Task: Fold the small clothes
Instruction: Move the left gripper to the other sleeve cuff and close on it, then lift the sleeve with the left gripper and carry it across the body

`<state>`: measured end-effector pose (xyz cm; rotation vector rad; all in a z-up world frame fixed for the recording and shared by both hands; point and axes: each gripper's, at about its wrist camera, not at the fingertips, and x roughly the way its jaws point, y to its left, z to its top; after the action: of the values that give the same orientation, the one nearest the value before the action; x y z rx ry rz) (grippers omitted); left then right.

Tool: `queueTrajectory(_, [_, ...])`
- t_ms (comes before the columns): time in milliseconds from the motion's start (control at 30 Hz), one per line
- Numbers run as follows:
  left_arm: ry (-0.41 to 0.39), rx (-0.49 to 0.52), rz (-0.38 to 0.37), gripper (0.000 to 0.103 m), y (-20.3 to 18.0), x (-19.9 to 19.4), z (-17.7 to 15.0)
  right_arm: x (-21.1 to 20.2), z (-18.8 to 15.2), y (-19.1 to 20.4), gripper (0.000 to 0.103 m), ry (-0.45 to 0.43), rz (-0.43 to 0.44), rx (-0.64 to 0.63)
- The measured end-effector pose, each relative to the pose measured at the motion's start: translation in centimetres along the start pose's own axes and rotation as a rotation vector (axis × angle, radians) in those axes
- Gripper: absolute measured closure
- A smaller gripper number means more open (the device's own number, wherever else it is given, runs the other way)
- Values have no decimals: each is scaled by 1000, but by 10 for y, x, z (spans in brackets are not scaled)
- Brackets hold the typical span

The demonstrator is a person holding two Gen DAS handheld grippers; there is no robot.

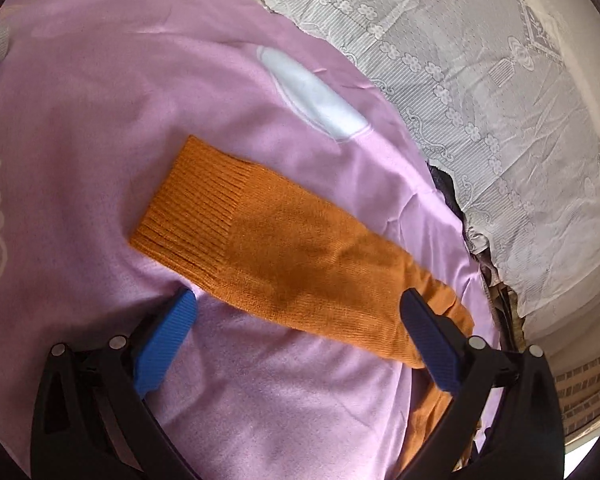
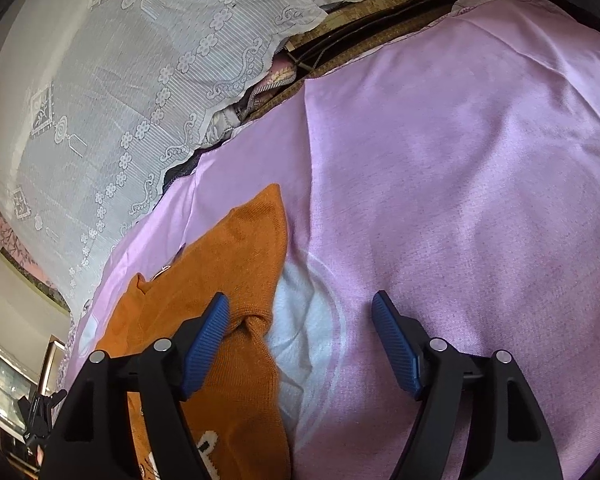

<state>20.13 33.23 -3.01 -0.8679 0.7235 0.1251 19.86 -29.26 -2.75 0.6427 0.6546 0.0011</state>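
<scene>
Lying flat on smooth lilac cloth: ribbed orange knit sleeve. Left gripper gaping, empty. Right gripper gaping over bunched knit; white lettering showing there only.

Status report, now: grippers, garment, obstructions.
Left gripper open over orange sleeve. Right gripper open, holding nothing. Orange garment on pink sheet. Nothing blocking.
</scene>
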Motion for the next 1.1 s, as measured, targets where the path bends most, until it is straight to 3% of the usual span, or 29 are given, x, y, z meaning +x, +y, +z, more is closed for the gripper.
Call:
queueTrajectory(233, [-34,-123,-168,5,21,-6,13,1,-1,4,24,6,-9,-17])
queueTrajectory(433, [-42,-94,-128,8,16,5,21,2,-1,4,23,7,-12,-21])
queueTrajectory(500, [-43,-95,-96,24,19,5,22,3,-1,5,22,9,-14,-25])
queueTrajectory(567, [-37,-125,-83,50,26,6,22,3,-1,6,21,10,-14,-29])
queueTrajectory(700, [-33,-205,-94,77,44,6,21,4,-1,7,19,13,-15,-36])
queueTrajectory(767, [-21,-223,-95,97,48,8,20,4,-1,8,19,12,-16,-36])
queueTrajectory(933, [-27,-234,-137,98,48,4,18,4,-2,8,19,13,-17,-37])
queueTrajectory(1100, [-85,-82,-85,98,17,-13,14,4,-1,9,18,15,-20,-42])
